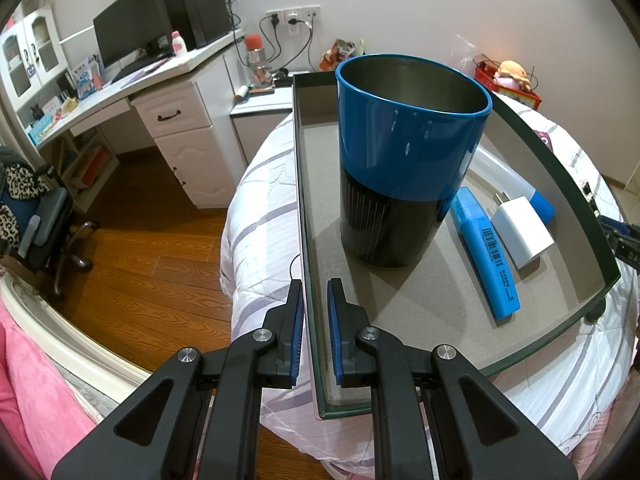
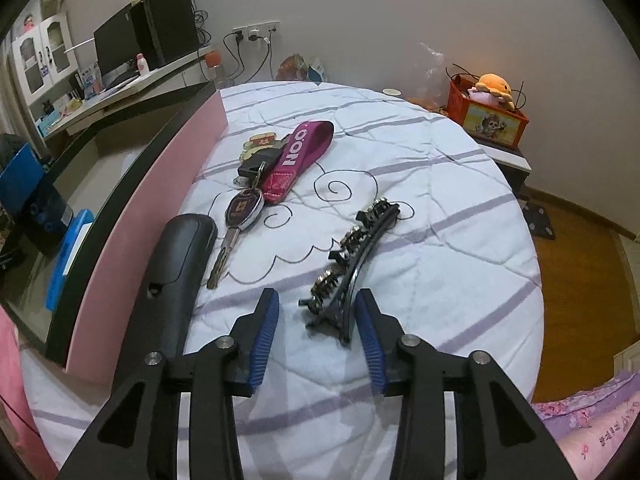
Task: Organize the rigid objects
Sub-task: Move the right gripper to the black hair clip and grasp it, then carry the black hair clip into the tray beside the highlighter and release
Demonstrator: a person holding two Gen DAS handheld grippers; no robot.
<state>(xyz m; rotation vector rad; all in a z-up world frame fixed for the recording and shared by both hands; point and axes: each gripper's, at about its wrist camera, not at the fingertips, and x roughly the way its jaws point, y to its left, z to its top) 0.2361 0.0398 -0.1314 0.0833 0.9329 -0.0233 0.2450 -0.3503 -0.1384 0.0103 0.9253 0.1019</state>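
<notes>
My left gripper [image 1: 316,312] is shut on the left wall of a shallow box [image 1: 309,240], pink outside and grey inside, which lies on the bed. Inside the box stand a tall blue and black cup [image 1: 400,168], a blue marker [image 1: 486,252] and a white charger [image 1: 520,232]. My right gripper [image 2: 317,300] is open over the quilt. The near end of a black studded hair clip [image 2: 360,248] lies between its fingers, close to the right pad. A key with a fob [image 2: 240,216], a magenta strap [image 2: 298,160] and a black case [image 2: 176,272] lie left of the clip.
The box's pink wall [image 2: 140,216] borders the loose items on the left. The bed's quilt [image 2: 440,200] drops off to a wooden floor [image 2: 580,280] on the right. A red crate with a plush toy [image 2: 488,116] sits behind. A desk [image 1: 160,92] and an office chair [image 1: 36,216] stand to the left.
</notes>
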